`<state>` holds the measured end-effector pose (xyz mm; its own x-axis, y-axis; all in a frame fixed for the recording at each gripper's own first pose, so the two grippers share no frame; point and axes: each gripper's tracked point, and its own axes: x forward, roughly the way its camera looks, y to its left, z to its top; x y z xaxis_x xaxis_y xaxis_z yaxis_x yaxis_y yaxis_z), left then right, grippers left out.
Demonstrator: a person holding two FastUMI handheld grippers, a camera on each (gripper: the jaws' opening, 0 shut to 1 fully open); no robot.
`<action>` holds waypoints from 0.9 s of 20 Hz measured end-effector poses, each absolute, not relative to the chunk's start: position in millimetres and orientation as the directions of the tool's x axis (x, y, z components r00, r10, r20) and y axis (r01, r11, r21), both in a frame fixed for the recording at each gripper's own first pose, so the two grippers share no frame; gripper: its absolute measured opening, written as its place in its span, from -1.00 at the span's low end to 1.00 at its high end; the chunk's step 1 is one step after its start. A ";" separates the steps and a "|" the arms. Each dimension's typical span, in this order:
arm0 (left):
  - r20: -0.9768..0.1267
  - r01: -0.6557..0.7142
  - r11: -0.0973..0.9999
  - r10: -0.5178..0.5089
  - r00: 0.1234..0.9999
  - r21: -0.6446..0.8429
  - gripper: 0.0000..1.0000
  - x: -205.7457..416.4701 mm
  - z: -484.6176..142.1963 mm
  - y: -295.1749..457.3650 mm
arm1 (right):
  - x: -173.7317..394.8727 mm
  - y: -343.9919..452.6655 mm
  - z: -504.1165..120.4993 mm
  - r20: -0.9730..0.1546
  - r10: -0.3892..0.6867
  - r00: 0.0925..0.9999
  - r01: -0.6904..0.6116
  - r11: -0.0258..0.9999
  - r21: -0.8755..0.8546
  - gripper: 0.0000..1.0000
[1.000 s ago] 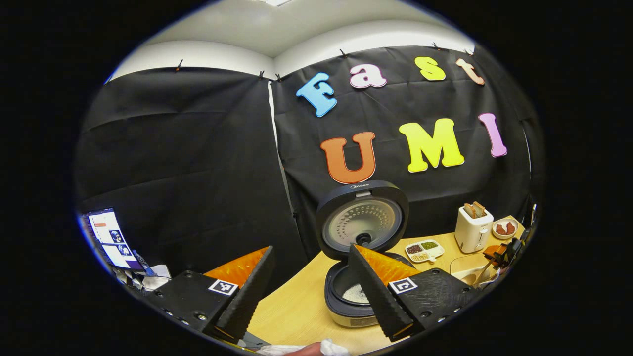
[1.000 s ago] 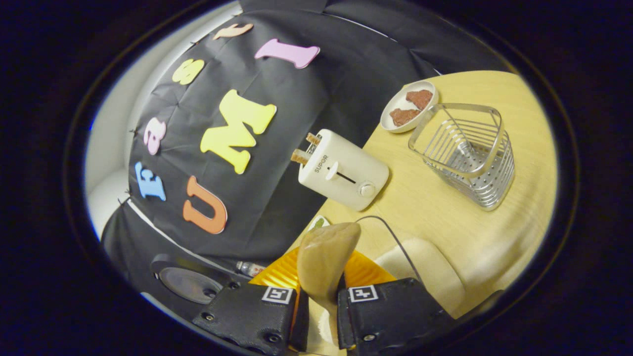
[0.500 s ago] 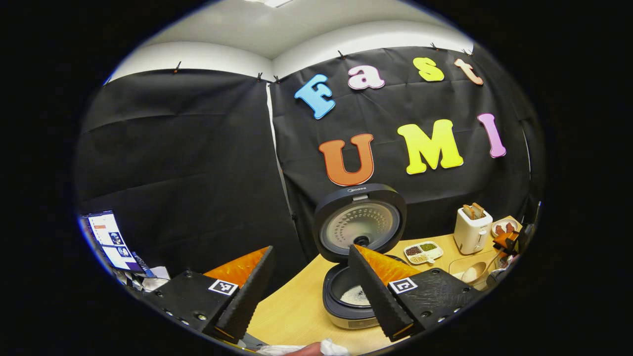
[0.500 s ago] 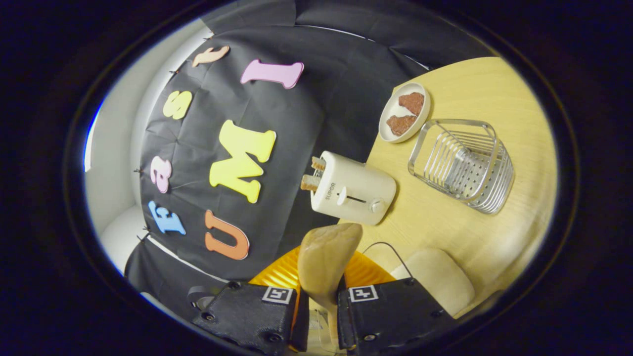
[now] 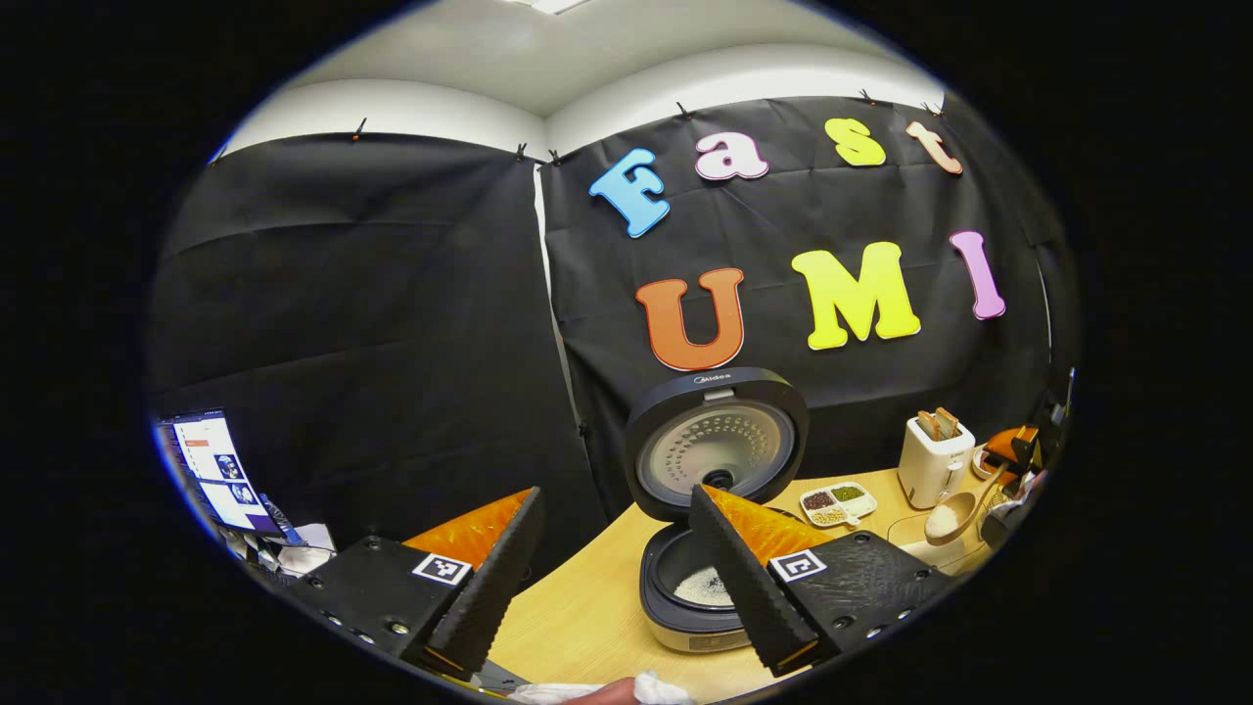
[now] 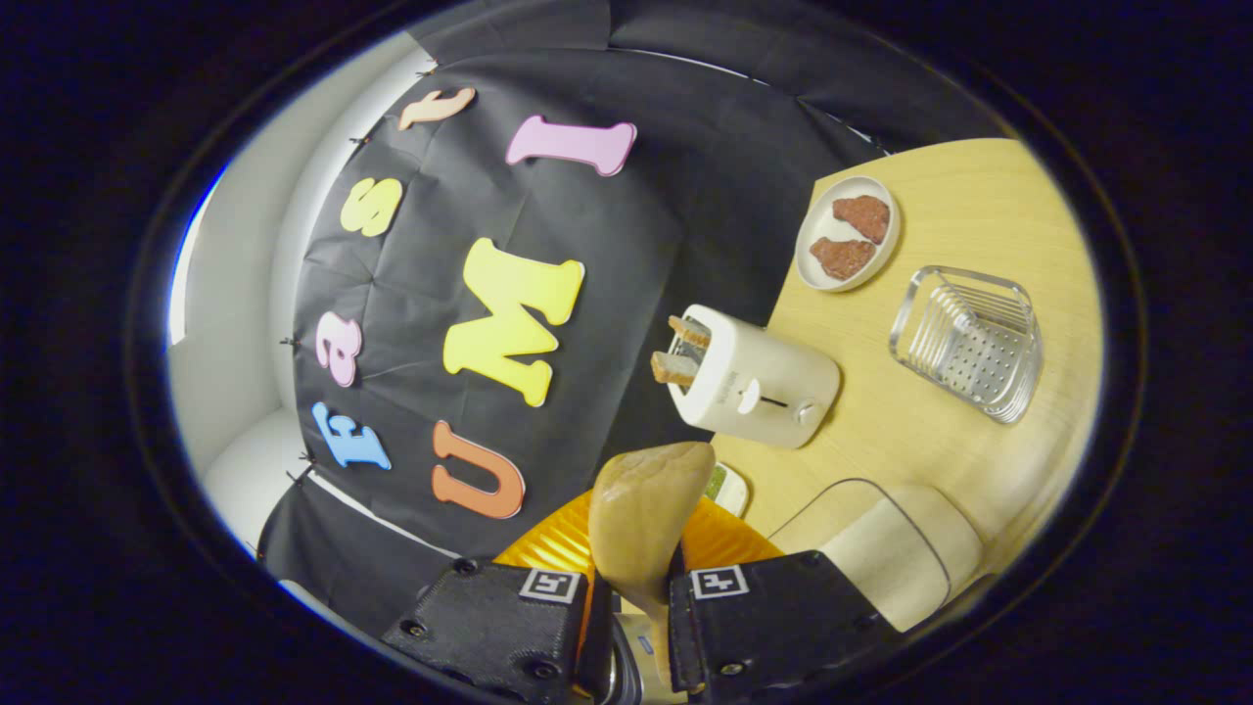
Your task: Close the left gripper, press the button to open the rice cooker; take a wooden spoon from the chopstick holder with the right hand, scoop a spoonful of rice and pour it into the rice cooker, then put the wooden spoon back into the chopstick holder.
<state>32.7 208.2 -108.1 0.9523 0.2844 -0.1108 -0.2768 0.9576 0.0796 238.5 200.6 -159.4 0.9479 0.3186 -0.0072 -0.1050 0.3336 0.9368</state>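
My right fingers point(image 6: 631, 597) clench the wooden spoon point(image 6: 641, 514) above the rice container point(image 6: 886, 553), the empty chopstick holder point(image 6: 969, 343) lying beyond on the surface point(image 6: 881, 431); my left fingers point(image 5: 612, 578) gape before the open rice cooker point(image 5: 710, 490).

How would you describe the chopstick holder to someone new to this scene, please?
On the wooden table, look past the white toaster toward the small plate of meat. The chopstick holder stands beside them: the one see-through wire basket with a perforated metal bottom.
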 end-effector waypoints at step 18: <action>-0.152 -0.417 0.907 0.421 0.894 0.056 0.90 -0.5 -129.7 282.5 | 211.6 470.3 -104.5 0.014 0.584 0.812 -0.283 0.372 0.884 -0.46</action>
<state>-0.5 282.5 -129.7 0.8942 0.4208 -0.1525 -0.4174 0.9070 0.0557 211.6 470.3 -104.5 0.8119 0.5836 0.0141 -0.2831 0.3725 0.8838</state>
